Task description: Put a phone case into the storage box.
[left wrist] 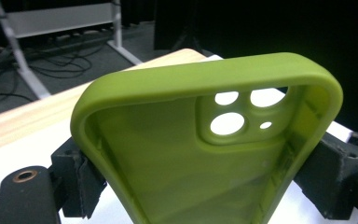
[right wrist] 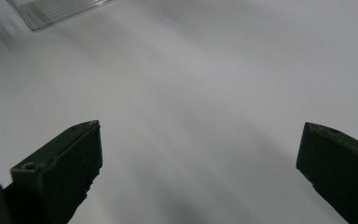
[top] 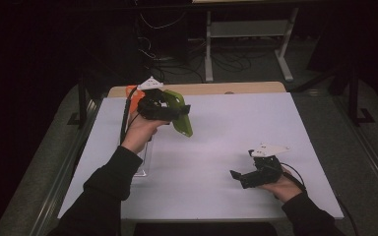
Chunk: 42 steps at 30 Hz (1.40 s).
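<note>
A lime-green phone case (top: 182, 114) is lifted above the white table (top: 226, 128) at the back left, with my left gripper (top: 177, 114) shut across its width. In the left gripper view the green phone case (left wrist: 177, 154) stands between the two jaws with its hollow side toward the camera and its camera cut-outs at the upper right. My right gripper (top: 241, 178) sits low over the table at the front right, open and holding nothing. In the right gripper view my right gripper (right wrist: 200, 163) has its jaws spread wide over bare white table.
An orange object (top: 133, 96) lies behind my left hand at the table's back left. A clear flat plastic piece (top: 143, 157) rests on the table beside my left forearm, also seen as a clear plastic piece (right wrist: 51, 11). A wooden strip (top: 211, 88) edges the table's far side.
</note>
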Each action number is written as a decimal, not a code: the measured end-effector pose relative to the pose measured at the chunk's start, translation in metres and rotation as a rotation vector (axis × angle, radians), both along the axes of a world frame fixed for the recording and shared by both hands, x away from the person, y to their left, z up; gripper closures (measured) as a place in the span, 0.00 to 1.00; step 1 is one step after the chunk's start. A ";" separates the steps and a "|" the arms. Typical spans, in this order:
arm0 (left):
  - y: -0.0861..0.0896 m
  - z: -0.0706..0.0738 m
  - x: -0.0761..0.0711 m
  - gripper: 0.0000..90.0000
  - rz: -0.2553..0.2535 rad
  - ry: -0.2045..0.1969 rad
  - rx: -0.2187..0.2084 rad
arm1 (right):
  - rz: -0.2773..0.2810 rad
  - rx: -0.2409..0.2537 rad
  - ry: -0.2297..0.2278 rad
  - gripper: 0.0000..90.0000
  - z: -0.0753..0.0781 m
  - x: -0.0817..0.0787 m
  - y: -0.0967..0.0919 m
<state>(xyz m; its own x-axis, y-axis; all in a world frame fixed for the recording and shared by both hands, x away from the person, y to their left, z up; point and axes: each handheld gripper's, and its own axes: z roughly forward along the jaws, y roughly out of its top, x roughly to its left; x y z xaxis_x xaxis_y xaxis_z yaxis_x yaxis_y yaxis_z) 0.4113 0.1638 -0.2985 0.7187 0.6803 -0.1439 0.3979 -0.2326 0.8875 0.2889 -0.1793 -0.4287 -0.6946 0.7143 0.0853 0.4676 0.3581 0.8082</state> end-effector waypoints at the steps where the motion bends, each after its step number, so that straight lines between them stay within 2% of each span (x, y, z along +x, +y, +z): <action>1: 0.003 0.002 0.002 0.16 0.007 -0.004 0.006 | -0.003 -0.006 -0.003 0.00 -0.001 -0.001 -0.001; 4: 0.010 0.009 0.006 0.16 0.035 -0.013 0.006 | -0.005 -0.015 -0.006 0.00 -0.004 -0.003 -0.003; 6: 0.016 0.015 0.008 0.16 0.049 -0.018 0.021 | -0.008 -0.028 -0.015 0.00 -0.004 -0.005 -0.005; 10: 0.029 0.025 0.012 0.16 0.085 -0.037 0.035 | -0.023 -0.018 -0.013 0.00 -0.004 -0.008 -0.012; 12: 0.036 0.028 0.014 0.15 0.112 -0.051 0.052 | -0.027 -0.022 -0.028 0.00 -0.005 -0.007 -0.016; 14: 0.043 0.030 0.017 0.16 0.139 -0.062 0.081 | -0.036 -0.017 -0.021 0.00 -0.005 -0.007 -0.017; 17: 0.053 0.031 0.022 0.16 0.181 -0.063 0.088 | -0.033 -0.024 -0.031 0.00 -0.005 -0.006 -0.018; 20: 0.060 0.031 0.028 0.15 0.229 -0.072 0.116 | -0.030 -0.031 -0.027 0.00 -0.006 -0.006 -0.016; 23: 0.066 0.029 0.033 0.15 0.272 -0.068 0.121 | -0.029 -0.029 -0.014 0.00 -0.006 -0.006 -0.016; 28: 0.076 0.023 0.043 0.15 0.356 -0.030 0.159 | -0.028 -0.029 -0.014 0.00 -0.006 -0.006 -0.016; 30: 0.078 0.020 0.046 0.15 0.386 -0.017 0.152 | -0.028 -0.028 -0.016 0.00 -0.006 -0.006 -0.016; 32: 0.080 0.017 0.050 0.15 0.414 -0.002 0.163 | -0.028 -0.028 -0.016 0.00 -0.006 -0.006 -0.016; 37: 0.080 0.009 0.057 0.15 0.476 0.026 0.203 | -0.028 -0.029 -0.029 0.00 -0.006 -0.005 -0.017; 39: 0.081 0.006 0.059 0.15 0.496 0.040 0.197 | -0.028 -0.027 -0.026 0.00 -0.005 -0.006 -0.017; 42: 0.081 0.000 0.064 0.15 0.516 0.055 0.231 | -0.027 -0.025 -0.024 0.00 -0.005 -0.007 -0.016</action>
<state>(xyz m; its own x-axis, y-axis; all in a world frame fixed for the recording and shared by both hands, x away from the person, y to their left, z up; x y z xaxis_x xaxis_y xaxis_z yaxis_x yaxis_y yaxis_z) 0.4749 0.2453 -0.2989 0.2804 0.9596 0.0226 0.5556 -0.1814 0.8114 0.2824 -0.1956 -0.4341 -0.6768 0.7344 0.0506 0.4575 0.3659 0.8104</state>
